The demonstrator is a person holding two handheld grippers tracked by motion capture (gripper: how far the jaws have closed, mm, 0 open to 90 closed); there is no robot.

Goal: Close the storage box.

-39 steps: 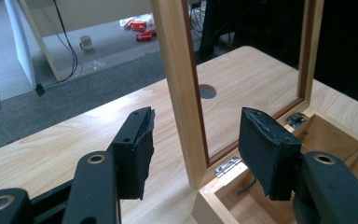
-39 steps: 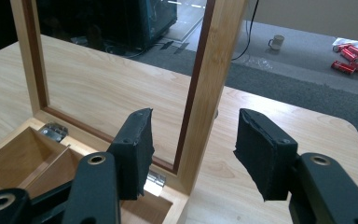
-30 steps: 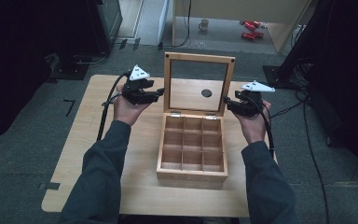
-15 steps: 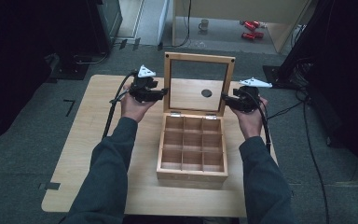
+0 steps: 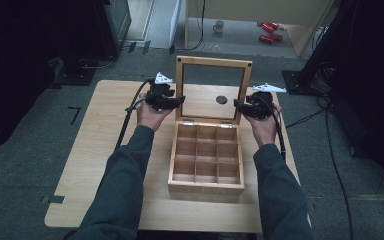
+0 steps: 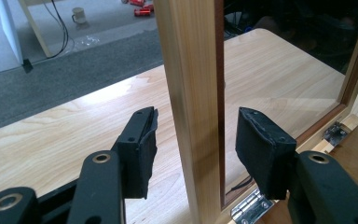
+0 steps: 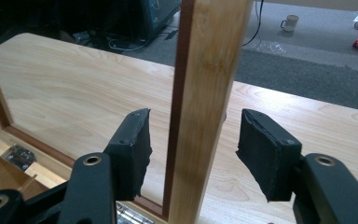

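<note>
A wooden box (image 5: 206,186) with several empty compartments stands on the table, its glass-paned lid (image 5: 212,61) upright. My left gripper (image 5: 179,100) reaches the lid's left rail (image 6: 191,70). The rail stands between its jaws, which have just been closing; the pads (image 6: 142,149) show gaps on both sides. My right gripper (image 5: 237,105) straddles the lid's right rail (image 7: 214,60). Its jaws have just closed a little, and its pads (image 7: 265,149) stay clear of the wood. In the gripper views the left gripper (image 6: 196,126) and right gripper (image 7: 193,126) both point level at the lid.
The light wooden table (image 5: 105,130) has bare room left of the box. A small black disc (image 5: 221,99) lies behind the lid, seen through the glass. A metal hinge (image 6: 249,207) joins lid and box. On the floor beyond lie a mug (image 5: 219,25) and red cans (image 5: 267,32).
Both hands moved inward toward the lid and slightly down. The grippers, earlier beside the lid's edges, now have its side rails between their jaws.
</note>
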